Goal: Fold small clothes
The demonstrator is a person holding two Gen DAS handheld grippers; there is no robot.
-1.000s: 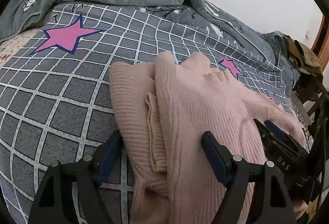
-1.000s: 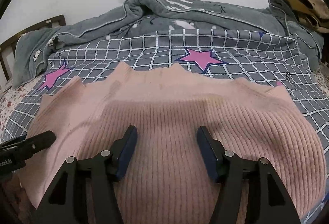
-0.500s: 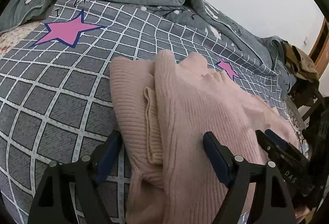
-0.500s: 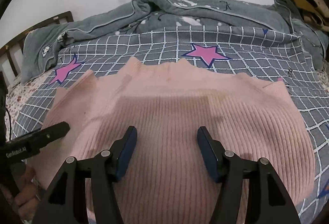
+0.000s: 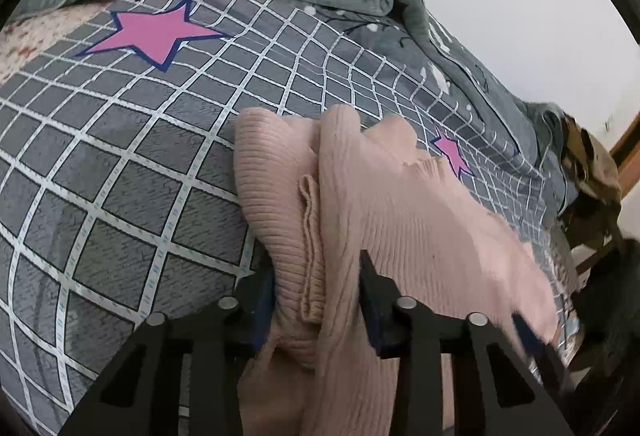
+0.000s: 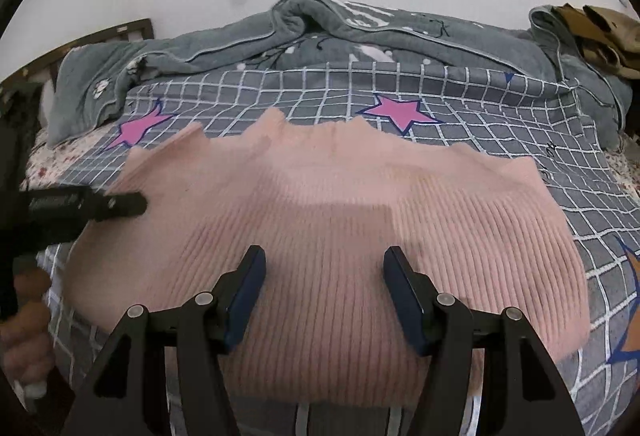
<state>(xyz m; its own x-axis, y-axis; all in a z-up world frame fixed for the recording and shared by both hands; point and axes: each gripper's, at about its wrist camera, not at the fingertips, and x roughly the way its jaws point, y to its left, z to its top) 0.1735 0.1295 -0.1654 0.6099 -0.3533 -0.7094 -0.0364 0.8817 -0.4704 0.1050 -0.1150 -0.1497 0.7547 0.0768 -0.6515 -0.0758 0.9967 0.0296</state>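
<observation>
A pink ribbed sweater point(image 5: 400, 204) lies spread on the grey checked bedsheet point(image 5: 120, 172), with a sleeve folded along its left side. My left gripper point(image 5: 316, 288) sits at that folded left edge, and its jaws are closing with the bunched knit pressed between the pads. In the right wrist view the left gripper point(image 6: 120, 204) shows from the side at the sweater's point(image 6: 328, 204) left edge, a hand below it. My right gripper point(image 6: 325, 264) hovers open over the near middle of the sweater with nothing pinched. It appears blurred point(image 5: 524, 328) in the left wrist view.
A rumpled grey quilt point(image 6: 320, 32) runs along the far side of the bed against the white wall. Brown clothing point(image 6: 600, 32) is piled at the far right. A dark headboard point(image 6: 80, 44) stands at the left. Pink stars point(image 6: 400, 112) mark the sheet.
The left gripper's jaws have closed in from wide apart onto the sweater's folded left edge, and it rolled a little. The right gripper drifted sideways over the sweater, still open.
</observation>
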